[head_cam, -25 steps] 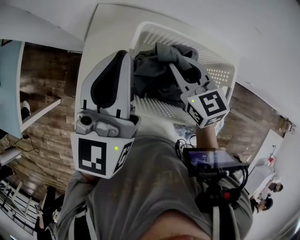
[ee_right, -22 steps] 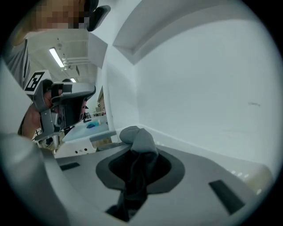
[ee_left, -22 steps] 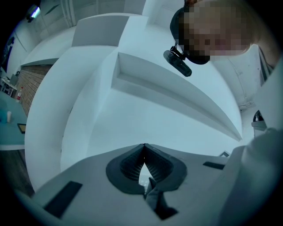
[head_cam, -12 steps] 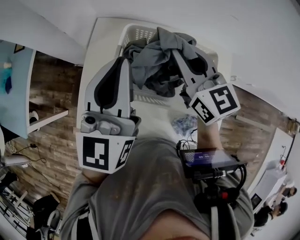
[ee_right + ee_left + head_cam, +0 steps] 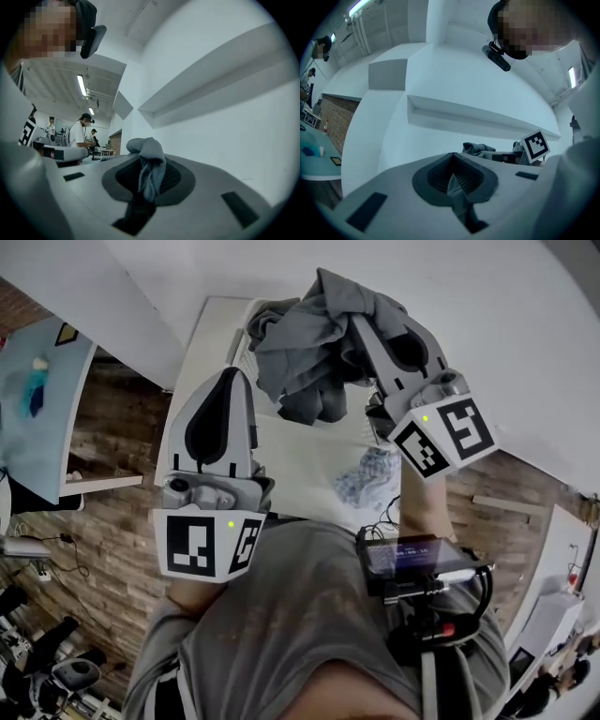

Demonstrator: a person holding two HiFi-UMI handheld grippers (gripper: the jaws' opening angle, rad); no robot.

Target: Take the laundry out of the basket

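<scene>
Both tongs lifted since a sec ago, grey garment [image 5: 314, 343] up w/ them, now hanging above basket [image 5: 244, 367]. R gripper [image 5: 149, 164] clamped on cloth; L gripper [image 5: 452, 174] pinching thin fold. I reckon it's nearly out; swing aside next.

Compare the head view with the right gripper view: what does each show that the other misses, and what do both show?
Only the head view shows the white table, the patterned cloth lying on it and the wooden floor. Only the right gripper view shows people standing across the room and the ceiling lights. Both show the right gripper shut on the grey garment.
</scene>
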